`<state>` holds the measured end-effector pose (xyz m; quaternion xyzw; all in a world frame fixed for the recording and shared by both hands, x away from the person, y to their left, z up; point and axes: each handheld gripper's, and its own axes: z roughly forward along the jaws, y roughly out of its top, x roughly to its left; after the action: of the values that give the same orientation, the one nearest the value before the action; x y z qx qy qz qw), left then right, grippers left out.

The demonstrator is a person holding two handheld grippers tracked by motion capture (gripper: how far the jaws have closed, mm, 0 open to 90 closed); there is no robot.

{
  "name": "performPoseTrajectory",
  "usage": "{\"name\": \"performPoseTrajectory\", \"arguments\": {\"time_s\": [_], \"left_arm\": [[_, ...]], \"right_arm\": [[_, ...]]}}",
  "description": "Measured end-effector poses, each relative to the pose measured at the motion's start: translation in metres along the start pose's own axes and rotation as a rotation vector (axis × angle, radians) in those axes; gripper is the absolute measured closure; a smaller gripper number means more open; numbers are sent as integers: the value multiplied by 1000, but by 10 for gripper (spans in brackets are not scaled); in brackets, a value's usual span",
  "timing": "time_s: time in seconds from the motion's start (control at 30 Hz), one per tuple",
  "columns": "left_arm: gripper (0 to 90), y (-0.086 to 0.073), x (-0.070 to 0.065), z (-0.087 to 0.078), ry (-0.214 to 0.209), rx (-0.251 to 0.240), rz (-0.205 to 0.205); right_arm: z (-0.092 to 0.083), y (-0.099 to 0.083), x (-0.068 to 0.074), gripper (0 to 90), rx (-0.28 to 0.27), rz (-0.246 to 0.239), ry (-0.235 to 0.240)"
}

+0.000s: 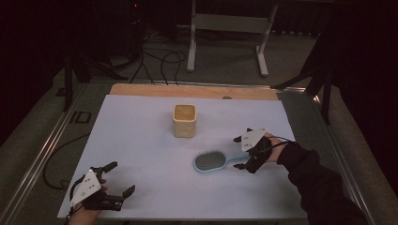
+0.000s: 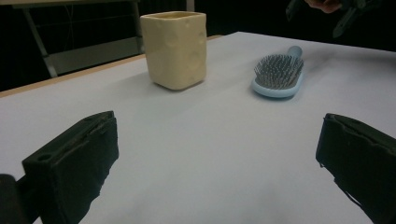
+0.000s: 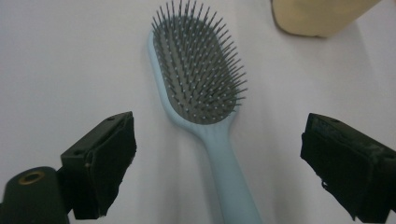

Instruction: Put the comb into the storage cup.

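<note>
The right gripper point(image 1: 245, 153) hovers with jaws spread wide and empty, the pale-blue hairbrush point(image 3: 205, 102) lying bristles-up on the counter point(image 1: 141, 154), its handle running between them, apparently lined up for a grasp. The left gripper point(image 1: 114, 178) waits, jaws equally wide and empty, the cream cup point(image 2: 175, 49) well beyond them.

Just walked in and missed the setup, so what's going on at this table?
A person holds a gripper in each hand over a white table. The right gripper is open with its jaws on either side of the handle of a light blue hairbrush, which lies flat, bristles up; nothing is gripped yet. The left gripper is open near the table's near left corner, away from everything. A cream cup stands upright beyond the brush.
</note>
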<state>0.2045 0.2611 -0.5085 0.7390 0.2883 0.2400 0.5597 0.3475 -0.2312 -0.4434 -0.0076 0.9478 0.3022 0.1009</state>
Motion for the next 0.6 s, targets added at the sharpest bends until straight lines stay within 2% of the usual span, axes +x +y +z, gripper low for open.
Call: {"name": "performPoseTrajectory", "arguments": {"time_s": [0.1, 0.3, 0.47, 0.53, 0.6], "left_arm": [[0, 0, 0, 0, -2, 4, 2], [0, 0, 0, 0, 0, 0, 0], [0, 0, 0, 0, 2, -3, -1], [0, 0, 0, 0, 0, -5, 0], [0, 0, 0, 0, 1, -4, -1]], "right_arm": [[6, 2, -1, 100, 19, -24, 9], [11, 6, -2, 111, 60, -38, 27], [14, 12, -6, 121, 93, -45, 55], [17, 12, -9, 121, 109, -66, 70], [18, 13, -8, 121, 126, -53, 69]]}}
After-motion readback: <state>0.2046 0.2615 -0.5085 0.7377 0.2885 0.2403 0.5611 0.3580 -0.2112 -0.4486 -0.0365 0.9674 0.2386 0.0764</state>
